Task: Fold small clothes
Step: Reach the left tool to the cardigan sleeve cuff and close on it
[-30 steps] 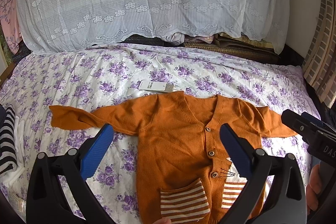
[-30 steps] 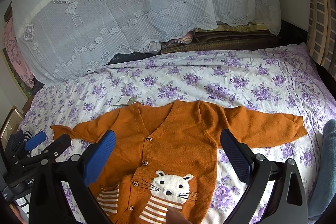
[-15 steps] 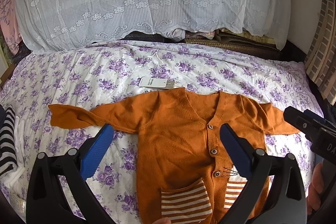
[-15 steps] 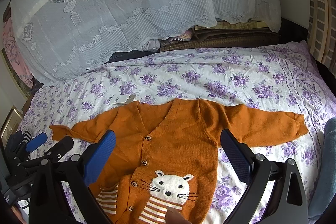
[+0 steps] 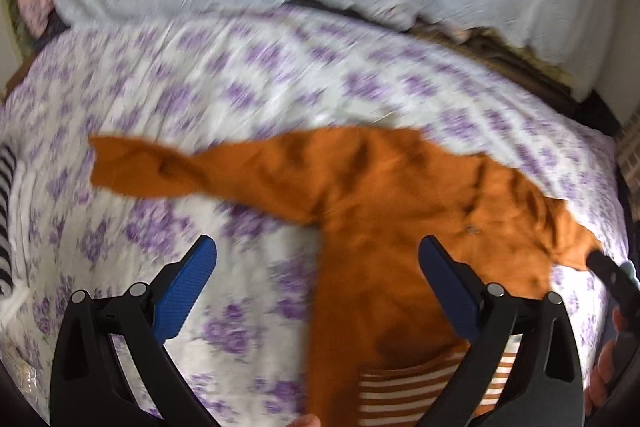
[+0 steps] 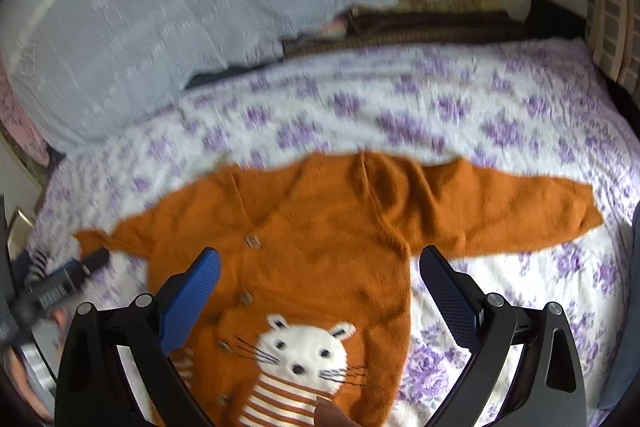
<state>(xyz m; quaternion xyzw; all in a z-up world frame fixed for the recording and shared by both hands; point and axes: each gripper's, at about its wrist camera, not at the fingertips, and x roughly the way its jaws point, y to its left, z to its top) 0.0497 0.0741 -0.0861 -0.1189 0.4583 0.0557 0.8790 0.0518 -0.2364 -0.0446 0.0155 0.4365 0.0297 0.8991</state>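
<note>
While both claws gape empty, cardigan [image 6: 320, 251] flat, sleeves spanning left-right, neck away.

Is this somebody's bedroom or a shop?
Most likely a bedroom at home. The orange cardigan lies spread on a bed with a purple-flowered sheet, and at its far end sits a big pile under a white lace cover, probably pillows or bedding.

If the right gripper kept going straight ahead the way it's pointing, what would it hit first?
Most likely the orange cardigan: the open right gripper points at its buttoned chest, above the white cat face. Nothing shows in between, though blur leaves depth uncertain.
</note>
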